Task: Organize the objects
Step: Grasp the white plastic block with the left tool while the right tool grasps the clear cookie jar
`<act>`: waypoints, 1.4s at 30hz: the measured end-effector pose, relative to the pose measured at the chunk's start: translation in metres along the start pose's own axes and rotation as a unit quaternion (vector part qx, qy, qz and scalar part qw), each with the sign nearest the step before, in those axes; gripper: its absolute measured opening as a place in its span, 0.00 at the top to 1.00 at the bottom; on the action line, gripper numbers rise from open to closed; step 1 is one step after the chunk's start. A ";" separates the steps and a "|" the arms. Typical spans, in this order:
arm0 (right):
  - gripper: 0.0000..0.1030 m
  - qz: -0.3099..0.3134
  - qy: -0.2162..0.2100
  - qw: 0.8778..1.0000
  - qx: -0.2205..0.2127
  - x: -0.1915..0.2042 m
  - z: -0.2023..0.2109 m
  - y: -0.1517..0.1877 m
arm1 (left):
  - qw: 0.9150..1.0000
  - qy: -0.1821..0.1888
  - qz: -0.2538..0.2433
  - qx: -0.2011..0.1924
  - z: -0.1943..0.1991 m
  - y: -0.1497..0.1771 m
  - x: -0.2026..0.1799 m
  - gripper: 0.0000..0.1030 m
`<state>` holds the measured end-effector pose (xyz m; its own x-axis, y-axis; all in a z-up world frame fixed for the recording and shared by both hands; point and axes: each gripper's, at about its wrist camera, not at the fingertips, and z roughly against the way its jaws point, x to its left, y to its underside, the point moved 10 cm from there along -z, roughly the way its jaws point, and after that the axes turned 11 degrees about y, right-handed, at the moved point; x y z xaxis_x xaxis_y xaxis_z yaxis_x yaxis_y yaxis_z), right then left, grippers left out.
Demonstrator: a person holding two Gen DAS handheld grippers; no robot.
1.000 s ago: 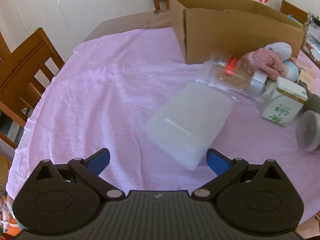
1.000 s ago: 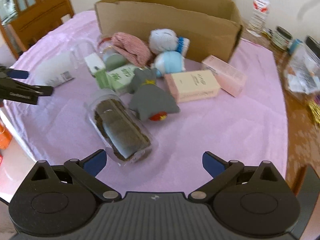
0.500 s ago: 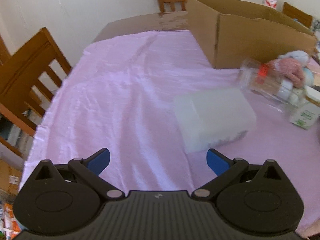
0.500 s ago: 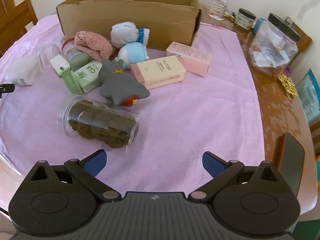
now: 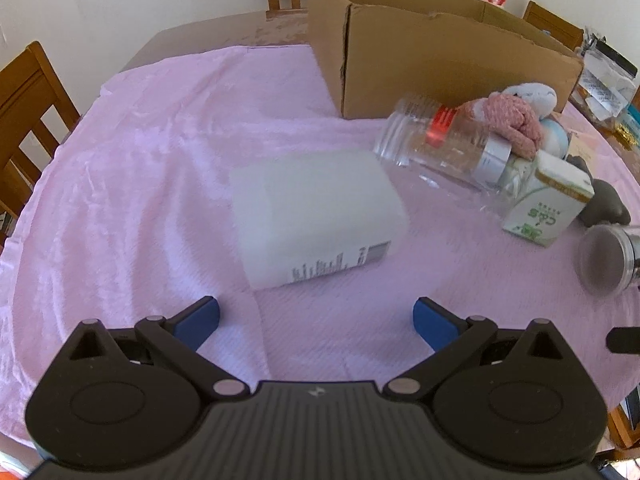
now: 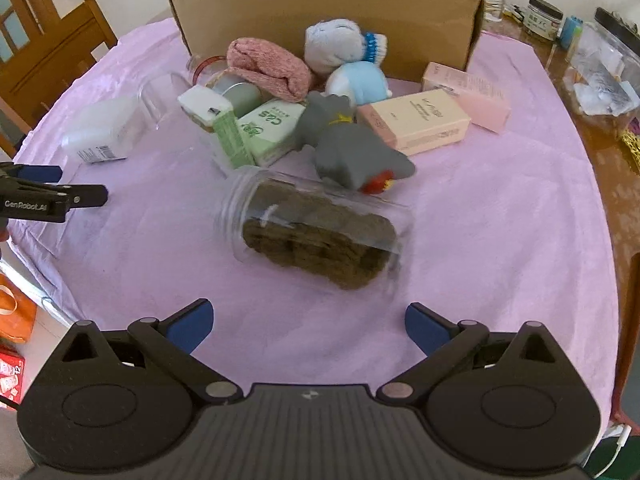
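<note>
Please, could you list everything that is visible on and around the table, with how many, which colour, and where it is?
cardboard box: 1, brown, open, back of table
tablecloth: 1, pink, over the table
white pack: 1, translucent white, lying before the left gripper
clear jar of brown pieces: 1, on its side before the right gripper
empty clear jar: 1, on its side by the pile
grey plush: 1, centre of the pile
pink cloth: 1, near the box
pale plush toys: 2, white and light blue
green-white cartons: 2, in the pile
pink boxes: 2, right of the plush
wooden chairs: several, around the table
left gripper: open
right gripper: open
</note>
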<state>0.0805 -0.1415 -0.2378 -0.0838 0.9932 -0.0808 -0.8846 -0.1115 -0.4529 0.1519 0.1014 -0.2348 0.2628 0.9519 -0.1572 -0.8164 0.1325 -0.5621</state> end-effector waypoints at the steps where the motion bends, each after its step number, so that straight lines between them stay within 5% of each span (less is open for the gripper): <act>1: 0.00 -0.001 0.002 1.000 0.000 0.002 -0.001 -0.002 | 1.000 -0.001 0.001 -0.001 -0.001 -0.002 -0.001 0.00; 21: 0.00 -0.049 0.066 0.997 0.008 -0.001 -0.023 -0.031 | 0.998 -0.001 0.055 -0.006 -0.024 -0.042 0.004 0.00; 33: 0.00 -0.072 0.082 0.994 0.031 -0.024 -0.021 -0.019 | 0.999 -0.041 -0.009 -0.001 -0.011 -0.035 0.014 0.01; 42: 0.00 -0.091 0.078 0.992 0.022 -0.020 -0.021 -0.033 | 0.999 -0.037 -0.009 0.003 -0.022 -0.044 0.009 0.02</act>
<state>0.1214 -0.1584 -0.2401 0.1489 0.9789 -0.1398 -0.8979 0.0746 -0.4339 0.2015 0.0979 -0.2296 0.2388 0.9672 -0.0863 -0.8150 0.1513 -0.5594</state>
